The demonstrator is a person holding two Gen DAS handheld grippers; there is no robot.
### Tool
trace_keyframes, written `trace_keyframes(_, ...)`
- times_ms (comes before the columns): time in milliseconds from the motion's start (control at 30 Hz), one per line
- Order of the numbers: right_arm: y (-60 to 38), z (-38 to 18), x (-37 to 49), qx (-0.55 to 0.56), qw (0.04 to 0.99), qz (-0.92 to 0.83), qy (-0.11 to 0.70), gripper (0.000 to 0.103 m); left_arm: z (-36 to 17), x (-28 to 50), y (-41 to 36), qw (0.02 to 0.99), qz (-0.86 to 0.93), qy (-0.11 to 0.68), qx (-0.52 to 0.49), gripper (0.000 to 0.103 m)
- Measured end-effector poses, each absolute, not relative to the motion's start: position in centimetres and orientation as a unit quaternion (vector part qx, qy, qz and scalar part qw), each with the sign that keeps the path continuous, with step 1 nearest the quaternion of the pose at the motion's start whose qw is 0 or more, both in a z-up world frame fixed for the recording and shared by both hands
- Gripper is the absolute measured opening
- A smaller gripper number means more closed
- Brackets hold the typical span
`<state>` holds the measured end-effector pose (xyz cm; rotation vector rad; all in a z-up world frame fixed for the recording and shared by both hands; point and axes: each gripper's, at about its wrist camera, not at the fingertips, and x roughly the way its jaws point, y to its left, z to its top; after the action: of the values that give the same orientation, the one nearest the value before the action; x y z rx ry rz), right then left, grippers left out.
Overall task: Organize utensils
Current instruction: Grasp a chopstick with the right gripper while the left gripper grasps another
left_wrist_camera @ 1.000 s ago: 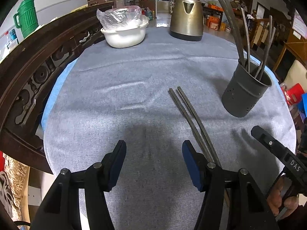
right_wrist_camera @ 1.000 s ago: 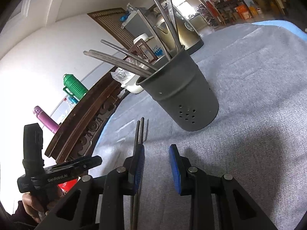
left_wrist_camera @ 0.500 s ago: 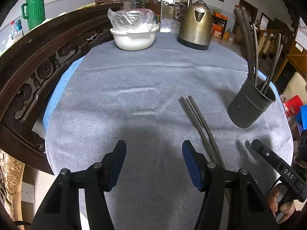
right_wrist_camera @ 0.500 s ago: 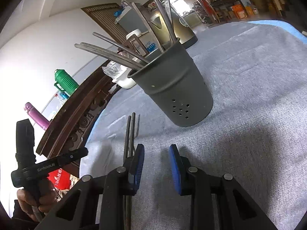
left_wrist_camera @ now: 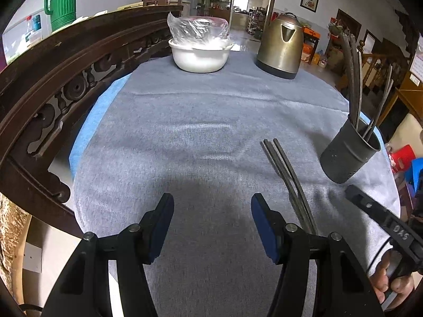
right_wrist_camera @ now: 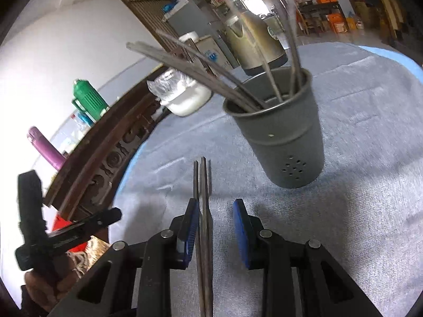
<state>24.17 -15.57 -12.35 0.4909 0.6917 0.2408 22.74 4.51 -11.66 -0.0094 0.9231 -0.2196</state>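
Note:
Two dark chopsticks [left_wrist_camera: 288, 182] lie side by side on the grey cloth. In the right wrist view the chopsticks [right_wrist_camera: 203, 185] run between the jaws of my right gripper [right_wrist_camera: 216, 227], close against the left blue pad. The right pad stands apart from them, so that gripper is open. A dark perforated utensil holder [right_wrist_camera: 285, 142] stands upright just beyond, with several long utensils leaning out of it. My left gripper [left_wrist_camera: 211, 211] hovers open over bare cloth, left of the chopsticks, with nothing between its pads. The holder [left_wrist_camera: 349, 155] is to its right.
A white bowl [left_wrist_camera: 199, 55] covered with plastic film and a brass-coloured kettle [left_wrist_camera: 281, 47] stand at the table's far side. A carved dark wooden rail [left_wrist_camera: 53, 84] curves along the left edge. A hand [left_wrist_camera: 388, 282] grips the right tool at the lower right.
The right gripper has shifted so the chopsticks, earlier beside its left finger, now lie between its jaws. The left gripper has drawn back a little. Neither jaw gap has changed.

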Motion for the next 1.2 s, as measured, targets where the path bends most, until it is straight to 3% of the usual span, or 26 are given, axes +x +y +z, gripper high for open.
trace_keyframes(400, -12.7, -14.1, 24.5, 0.173, 0.89, 0.127, 0.403, 0.028, -12.9, 22.1, 3.3, 0.87, -0.132, 0.475, -0.013, 0.062)
trace_keyframes(733, -11.2, -15.2, 25.0, 0.13, 0.885, 0.123, 0.429, 0.014, -13.4, 22.0, 2.9, 0.865, -0.128, 0.485, -0.004, 0.062)
trace_keyframes(1200, -11.7, -15.0, 24.8, 0.111, 0.88, 0.11, 0.449, 0.007, -13.4, 22.2, 1.6, 0.856, -0.146, 0.496, 0.002, 0.062)
